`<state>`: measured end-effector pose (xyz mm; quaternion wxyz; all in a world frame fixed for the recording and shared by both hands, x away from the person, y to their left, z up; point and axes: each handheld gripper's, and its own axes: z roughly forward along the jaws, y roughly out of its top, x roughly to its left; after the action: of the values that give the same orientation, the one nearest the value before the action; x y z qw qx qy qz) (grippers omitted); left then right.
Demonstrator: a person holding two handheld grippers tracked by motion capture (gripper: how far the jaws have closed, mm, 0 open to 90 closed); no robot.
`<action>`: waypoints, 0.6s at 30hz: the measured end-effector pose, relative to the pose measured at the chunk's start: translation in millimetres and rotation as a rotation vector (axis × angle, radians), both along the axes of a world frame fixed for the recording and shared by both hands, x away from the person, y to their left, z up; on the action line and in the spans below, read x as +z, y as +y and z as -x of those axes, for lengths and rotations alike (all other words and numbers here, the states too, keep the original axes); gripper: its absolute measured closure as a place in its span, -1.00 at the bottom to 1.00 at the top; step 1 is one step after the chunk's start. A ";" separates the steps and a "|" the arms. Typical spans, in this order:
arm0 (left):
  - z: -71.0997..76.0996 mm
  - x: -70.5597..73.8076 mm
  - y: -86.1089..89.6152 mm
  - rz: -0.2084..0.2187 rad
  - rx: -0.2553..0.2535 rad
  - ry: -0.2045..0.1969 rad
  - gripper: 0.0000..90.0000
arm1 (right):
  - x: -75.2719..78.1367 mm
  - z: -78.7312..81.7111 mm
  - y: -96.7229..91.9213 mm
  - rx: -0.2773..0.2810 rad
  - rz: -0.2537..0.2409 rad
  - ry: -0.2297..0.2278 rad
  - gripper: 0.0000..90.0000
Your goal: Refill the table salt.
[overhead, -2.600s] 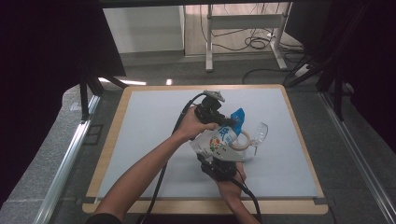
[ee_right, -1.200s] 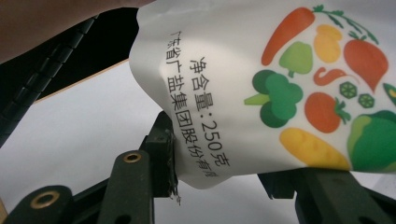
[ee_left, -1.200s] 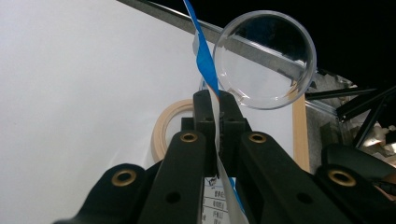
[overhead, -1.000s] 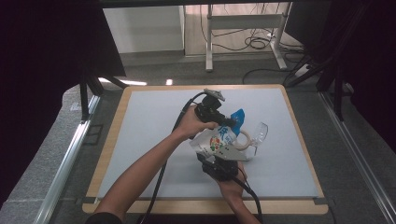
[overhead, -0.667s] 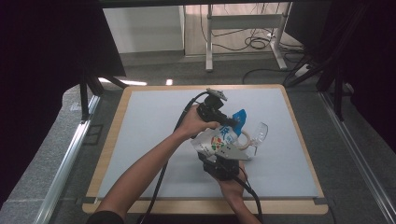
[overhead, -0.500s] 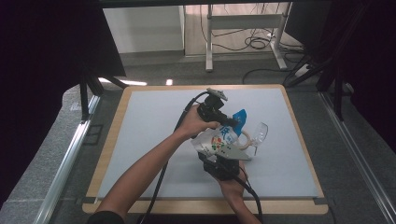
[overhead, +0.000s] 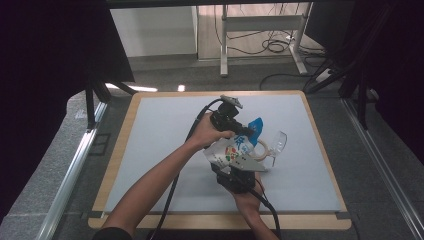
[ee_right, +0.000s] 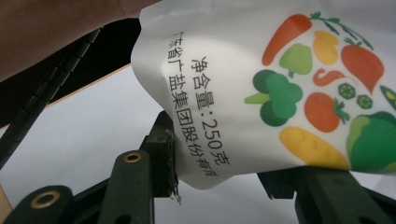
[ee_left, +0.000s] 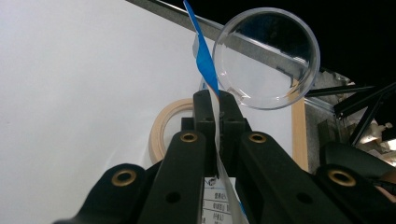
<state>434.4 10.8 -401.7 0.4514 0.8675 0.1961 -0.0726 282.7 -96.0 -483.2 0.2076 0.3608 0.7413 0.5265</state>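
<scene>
From the high view, you held the white pouch [overhead: 235,150] with its printed vegetables in mid-air over the middle of the pale surface [overhead: 150,135], one hand-held gripper at each end. Your left hand-held gripper [overhead: 239,131] came in from above and was clamped on the pouch's blue top edge; your right hand-held gripper [overhead: 239,167] reached up from the near side and had the pouch's lower end between its jaws. Just beside the pouch, to the right, a roll of tape [overhead: 261,150] lay flat, and a clear wine glass [overhead: 276,145] lay tipped on its side, touching or nearly touching the roll.

From the left gripper view, your jaws were clenched tight on the thin blue-and-white edge of the pouch [ee_left: 205,60], which stood up between them like a blade. Past them lay the tape roll [ee_left: 159,128] and the glass's round base [ee_left: 268,58].

From the right gripper view, your jaws sat partly closed, grasping the pouch's bottom corner [ee_right: 261,93]; the left pad pressed against the printed face, while the right pad was hidden behind the pouch.
</scene>
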 end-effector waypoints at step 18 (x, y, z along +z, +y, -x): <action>-1.2 -0.7 -4.8 -0.017 -0.006 0.003 1.00 | 0.8 -0.3 1.2 -0.019 -0.019 0.007 0.22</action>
<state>435.6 6.0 -402.5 0.4433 0.8718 0.1948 -0.0737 283.0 -94.8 -482.4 0.2067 0.3717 0.7336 0.5301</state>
